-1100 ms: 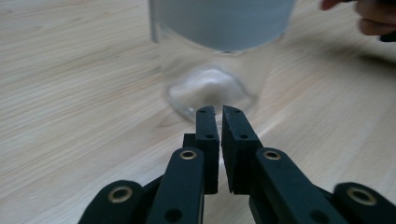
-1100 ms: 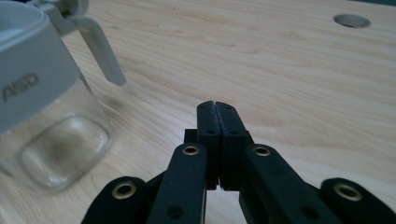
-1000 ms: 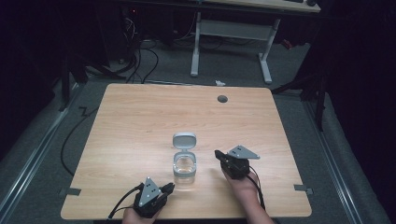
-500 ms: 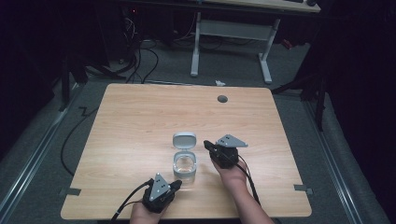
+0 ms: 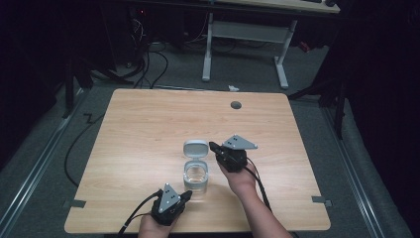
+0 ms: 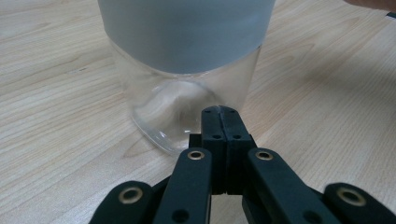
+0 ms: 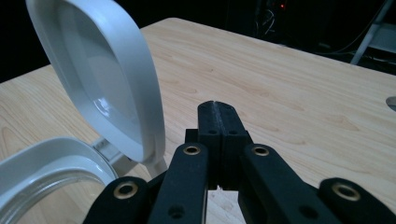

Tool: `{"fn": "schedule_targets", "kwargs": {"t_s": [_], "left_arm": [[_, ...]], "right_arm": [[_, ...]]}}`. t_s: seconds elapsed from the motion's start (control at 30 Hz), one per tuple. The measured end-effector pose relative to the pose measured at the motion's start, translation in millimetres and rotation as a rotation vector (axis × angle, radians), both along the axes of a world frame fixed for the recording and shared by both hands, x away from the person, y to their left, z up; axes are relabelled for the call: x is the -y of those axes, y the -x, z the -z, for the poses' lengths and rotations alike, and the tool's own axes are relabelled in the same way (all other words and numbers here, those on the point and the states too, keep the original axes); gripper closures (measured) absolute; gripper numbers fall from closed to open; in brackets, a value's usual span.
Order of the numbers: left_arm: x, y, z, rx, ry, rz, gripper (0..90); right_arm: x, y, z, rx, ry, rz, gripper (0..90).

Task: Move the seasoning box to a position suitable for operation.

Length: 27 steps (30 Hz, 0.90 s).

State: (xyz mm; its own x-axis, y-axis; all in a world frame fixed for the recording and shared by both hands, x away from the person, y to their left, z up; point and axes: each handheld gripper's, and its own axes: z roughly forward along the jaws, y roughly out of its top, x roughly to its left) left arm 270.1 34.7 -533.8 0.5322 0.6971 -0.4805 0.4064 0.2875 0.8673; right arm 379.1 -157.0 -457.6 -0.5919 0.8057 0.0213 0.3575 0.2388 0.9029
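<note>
My left gripper [image 6: 219, 121], jaws pressed together, noses the jar [image 6: 184, 70] base, probably to steady it. My right gripper [image 7: 218, 116], jaws also pressed together and empty, sits just beside the raised lid [image 7: 100, 79], likely to push it.

Evenly lit tabletop, dark surroundings

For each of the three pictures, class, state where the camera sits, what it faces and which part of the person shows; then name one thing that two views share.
High view: above the person's side, facing forward and down on the light wooden table; both forearms, left gripper, right gripper.
Left gripper view: rides the left gripper, facing the clear glass jar with a grey band just ahead; shut jaws.
Right gripper view: rides the right gripper, facing the jar's raised white hinged lid; shut jaws.
Shared: jar and table.
</note>
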Motion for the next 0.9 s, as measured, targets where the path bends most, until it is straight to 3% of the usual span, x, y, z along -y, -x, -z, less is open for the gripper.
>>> {"fn": "schedule_targets", "kwargs": {"t_s": [0.2,0.47,0.9], "left_arm": [[0.3,-0.3,0.1,-0.003,0.0,0.002,90.0],[0.2,-0.3,0.0,-0.003,0.002,0.003,90.0],[0.3,0.0,0.2,0.001,0.0,0.004,90.0]], "right_arm": [[-2.7,0.8,-10.8,0.033,-0.028,-0.017,90.0],[-7.0,6.0,-18.9,0.049,-0.025,-0.044,90.0],[-8.0,34.4,-11.2,0.04,-0.016,-0.09,90.0]]}}
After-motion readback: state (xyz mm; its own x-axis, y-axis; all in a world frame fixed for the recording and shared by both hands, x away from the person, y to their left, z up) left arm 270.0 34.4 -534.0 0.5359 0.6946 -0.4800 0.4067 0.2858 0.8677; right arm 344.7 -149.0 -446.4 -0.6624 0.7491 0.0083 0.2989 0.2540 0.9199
